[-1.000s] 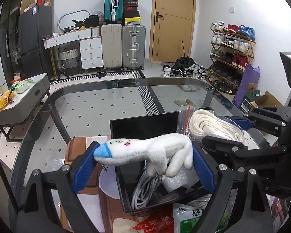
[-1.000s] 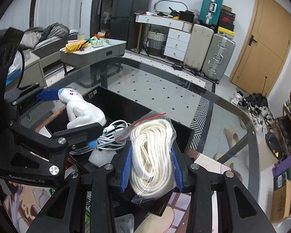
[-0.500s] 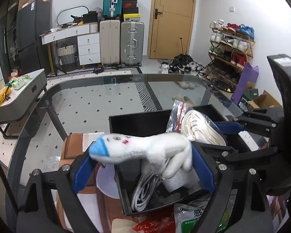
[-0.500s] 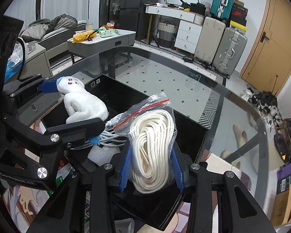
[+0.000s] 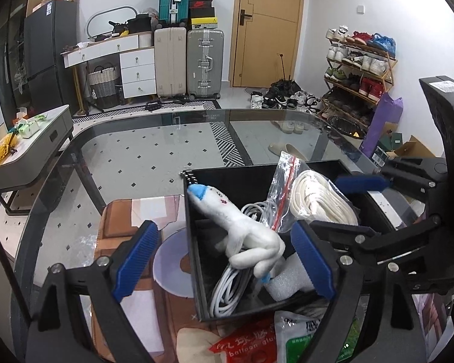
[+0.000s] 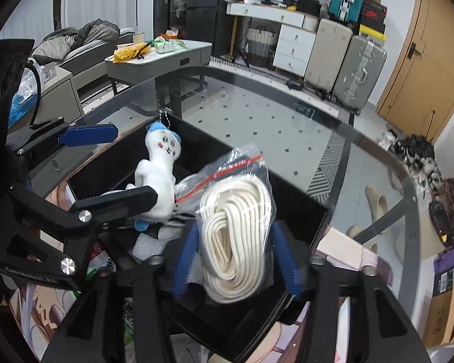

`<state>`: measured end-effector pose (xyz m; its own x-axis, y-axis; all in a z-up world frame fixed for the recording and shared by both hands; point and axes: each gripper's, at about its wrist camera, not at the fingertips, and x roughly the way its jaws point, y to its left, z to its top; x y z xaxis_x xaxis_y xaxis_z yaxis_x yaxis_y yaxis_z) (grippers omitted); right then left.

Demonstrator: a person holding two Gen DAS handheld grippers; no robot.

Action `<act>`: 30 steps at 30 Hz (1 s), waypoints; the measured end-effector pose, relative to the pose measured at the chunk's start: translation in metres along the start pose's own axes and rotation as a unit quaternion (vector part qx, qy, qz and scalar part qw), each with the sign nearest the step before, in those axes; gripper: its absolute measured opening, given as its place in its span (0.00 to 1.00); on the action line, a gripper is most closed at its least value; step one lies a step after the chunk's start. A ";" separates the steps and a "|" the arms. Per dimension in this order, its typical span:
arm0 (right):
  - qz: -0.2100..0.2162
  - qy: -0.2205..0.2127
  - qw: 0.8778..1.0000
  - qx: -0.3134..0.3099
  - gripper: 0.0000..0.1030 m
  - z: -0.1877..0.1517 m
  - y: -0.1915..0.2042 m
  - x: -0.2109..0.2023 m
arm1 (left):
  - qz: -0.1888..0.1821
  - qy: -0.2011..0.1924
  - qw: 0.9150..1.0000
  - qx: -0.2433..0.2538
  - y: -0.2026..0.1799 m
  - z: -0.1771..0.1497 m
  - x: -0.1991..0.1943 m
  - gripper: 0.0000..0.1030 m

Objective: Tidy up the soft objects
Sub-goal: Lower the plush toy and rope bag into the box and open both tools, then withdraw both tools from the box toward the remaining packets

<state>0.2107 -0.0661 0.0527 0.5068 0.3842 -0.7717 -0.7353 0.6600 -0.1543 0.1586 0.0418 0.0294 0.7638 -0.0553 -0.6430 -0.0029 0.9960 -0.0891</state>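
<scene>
Left hand-held gripper [image 5: 224, 260]: jaws wide, holding nothing, pads clear of the plush toy [image 5: 242, 230], which lies in the black bin [image 5: 196, 242], head propped on the near-left wall, body over a white cable coil [image 5: 227, 290]. Right hand-held gripper [image 6: 236, 260]: jaws opening, bagged rope coil [image 6: 236, 236] between the pads; pads look just off the bag. Bag sits upright in the bin's right side, beside the toy. Bin sits on the glass worktop [image 5: 136, 157], far half bare. Snack packets [image 5: 287, 338] crowd the bin's near edge.
</scene>
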 end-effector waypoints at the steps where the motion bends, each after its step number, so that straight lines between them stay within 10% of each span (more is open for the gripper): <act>1: -0.003 -0.010 1.000 0.001 0.70 -0.001 -0.001 -0.006 | -0.003 -0.001 1.000 -0.003 0.002 0.000 -0.004 0.89; 8: -0.024 -0.050 0.998 0.043 0.98 -0.013 -0.007 -0.036 | 0.002 -0.020 1.000 -0.021 0.009 -0.005 -0.029 0.95; 30: -0.036 -0.055 0.985 0.162 0.99 -0.105 0.000 -0.095 | 0.010 -0.033 0.999 -0.037 0.005 -0.056 -0.078 1.00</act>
<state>0.1153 -0.1698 0.0610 0.6118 0.3846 -0.6912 -0.5220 0.8529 0.0125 0.0624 0.0470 0.0365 0.8040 -0.0285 -0.5939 -0.0643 0.9888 -0.1345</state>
